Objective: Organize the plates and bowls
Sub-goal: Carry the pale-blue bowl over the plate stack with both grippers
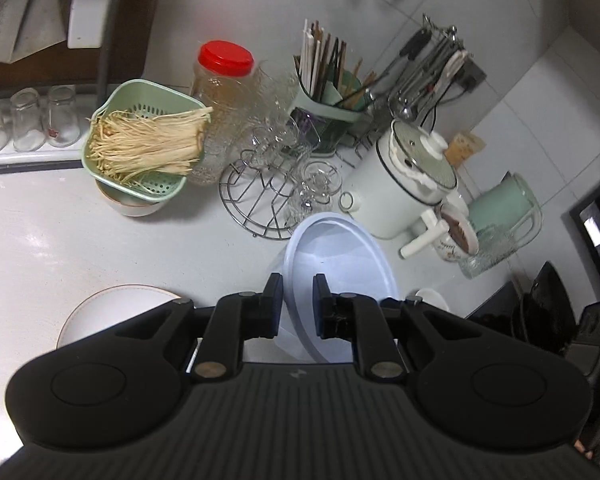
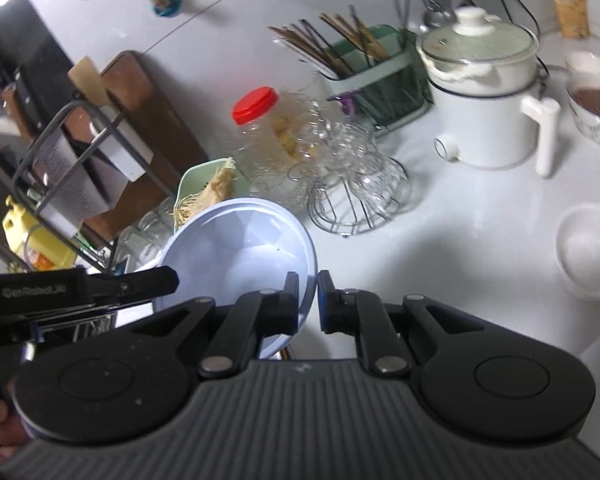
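A pale blue plastic bowl hangs tilted above the white counter, held from two sides. My left gripper is shut on its near rim. My right gripper is shut on the opposite rim of the same bowl, and in that view the left gripper reaches in from the left edge. A white plate lies on the counter at lower left, partly hidden by the gripper body. A small white bowl sits on the counter at right, also seen as the white bowl just past my left gripper's right finger.
Behind stand a green colander of enoki mushrooms on a bowl, a red-lidded jar, a wire rack with glasses, a chopstick holder, a white lidded pot and a mug. A knife rack stands at left.
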A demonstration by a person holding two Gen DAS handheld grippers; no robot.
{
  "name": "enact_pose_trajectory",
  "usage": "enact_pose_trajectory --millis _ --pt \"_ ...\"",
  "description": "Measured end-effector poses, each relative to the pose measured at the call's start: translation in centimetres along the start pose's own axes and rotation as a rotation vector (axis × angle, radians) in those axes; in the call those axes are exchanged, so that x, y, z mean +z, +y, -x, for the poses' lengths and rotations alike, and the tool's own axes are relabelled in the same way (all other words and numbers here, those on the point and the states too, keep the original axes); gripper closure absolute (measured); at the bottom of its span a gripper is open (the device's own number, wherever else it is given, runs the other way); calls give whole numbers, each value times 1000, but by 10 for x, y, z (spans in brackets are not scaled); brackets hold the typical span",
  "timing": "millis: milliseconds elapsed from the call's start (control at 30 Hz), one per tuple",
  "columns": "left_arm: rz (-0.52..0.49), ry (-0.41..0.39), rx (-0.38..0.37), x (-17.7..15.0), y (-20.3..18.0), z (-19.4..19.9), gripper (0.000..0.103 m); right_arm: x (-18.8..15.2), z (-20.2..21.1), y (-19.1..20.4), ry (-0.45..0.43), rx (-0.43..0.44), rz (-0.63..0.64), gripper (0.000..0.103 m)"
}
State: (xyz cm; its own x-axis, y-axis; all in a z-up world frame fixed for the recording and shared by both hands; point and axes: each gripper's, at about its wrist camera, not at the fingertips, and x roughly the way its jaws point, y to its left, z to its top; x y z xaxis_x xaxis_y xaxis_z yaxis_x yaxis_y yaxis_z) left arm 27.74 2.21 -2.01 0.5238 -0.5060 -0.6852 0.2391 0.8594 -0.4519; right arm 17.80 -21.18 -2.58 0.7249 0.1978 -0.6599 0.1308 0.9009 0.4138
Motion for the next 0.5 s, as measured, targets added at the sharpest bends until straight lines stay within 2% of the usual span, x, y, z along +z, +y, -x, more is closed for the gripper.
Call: enact_pose_trajectory --millis 300,500 --pt "57 -38 60 -19 40 16 86 -10 -24 29 55 36 64 90" --pt "134 -74 85 -35 74 22 86 -22 -42 49 93 65 112 90"
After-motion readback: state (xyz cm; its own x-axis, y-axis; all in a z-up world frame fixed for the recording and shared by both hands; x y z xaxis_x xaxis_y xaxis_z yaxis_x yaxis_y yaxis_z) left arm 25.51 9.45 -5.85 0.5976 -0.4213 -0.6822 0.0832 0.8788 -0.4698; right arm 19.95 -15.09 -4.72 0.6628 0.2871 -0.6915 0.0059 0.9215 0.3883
